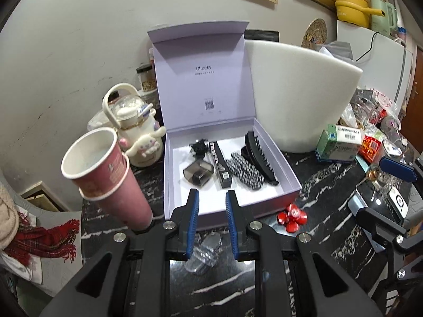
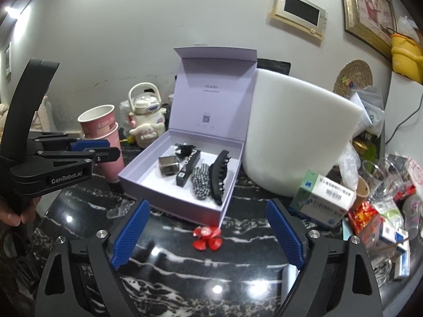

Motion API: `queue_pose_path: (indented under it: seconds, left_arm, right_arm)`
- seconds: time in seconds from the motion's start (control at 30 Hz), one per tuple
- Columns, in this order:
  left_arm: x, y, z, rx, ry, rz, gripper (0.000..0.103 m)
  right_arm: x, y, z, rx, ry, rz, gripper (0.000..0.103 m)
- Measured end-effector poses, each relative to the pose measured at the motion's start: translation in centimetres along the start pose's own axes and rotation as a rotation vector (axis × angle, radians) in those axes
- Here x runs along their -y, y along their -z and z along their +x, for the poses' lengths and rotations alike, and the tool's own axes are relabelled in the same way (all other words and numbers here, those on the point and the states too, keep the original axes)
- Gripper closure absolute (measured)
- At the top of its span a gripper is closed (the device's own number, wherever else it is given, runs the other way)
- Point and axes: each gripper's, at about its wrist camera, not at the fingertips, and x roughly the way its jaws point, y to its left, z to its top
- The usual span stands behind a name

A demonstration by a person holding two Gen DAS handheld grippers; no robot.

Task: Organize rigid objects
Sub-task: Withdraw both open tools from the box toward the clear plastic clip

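An open lilac box [image 1: 288,177] [image 2: 140,174] sits on the black marble table, lid up. Inside lie a black claw clip [image 1: 260,155] [image 2: 219,177], a checkered clip [image 1: 244,170] [image 2: 200,182], a dark tube [image 1: 220,166] [image 2: 189,169], a grey cube [image 1: 198,173] [image 2: 168,165] and a small black clip [image 1: 198,148]. A red flower clip [image 1: 292,216] [image 2: 207,237] lies on the table before the box. A clear clip [image 1: 203,253] [image 2: 119,210] lies under my left gripper [image 1: 211,200], which is open and empty, jaws a narrow gap apart. My right gripper [image 2: 208,208] is wide open above the red clip.
Stacked pink paper cups [image 1: 105,177] [image 2: 103,132] and a cartoon kettle [image 1: 134,129] stand left of the box. A white foam block [image 1: 298,95] [image 2: 296,132] stands right of it. Medicine boxes [image 2: 325,198], glasses and packets crowd the right side.
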Motion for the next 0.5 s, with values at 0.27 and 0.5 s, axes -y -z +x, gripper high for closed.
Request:
queue_pose_path:
  seconds: [0.27,0.5]
  left_arm:
    - [0.7,2.9,1.6,-0.071,0.022,0.0,0.055]
    - [0.7,5.4,2.9,-0.092,0.009,-0.024,0.0]
  right_arm:
    - [-0.6,2.7,0.7,-0.039,-0.049,0.03,0.011]
    - [-0.8,5.0,2.4,-0.095,-0.084,0.054,0.011]
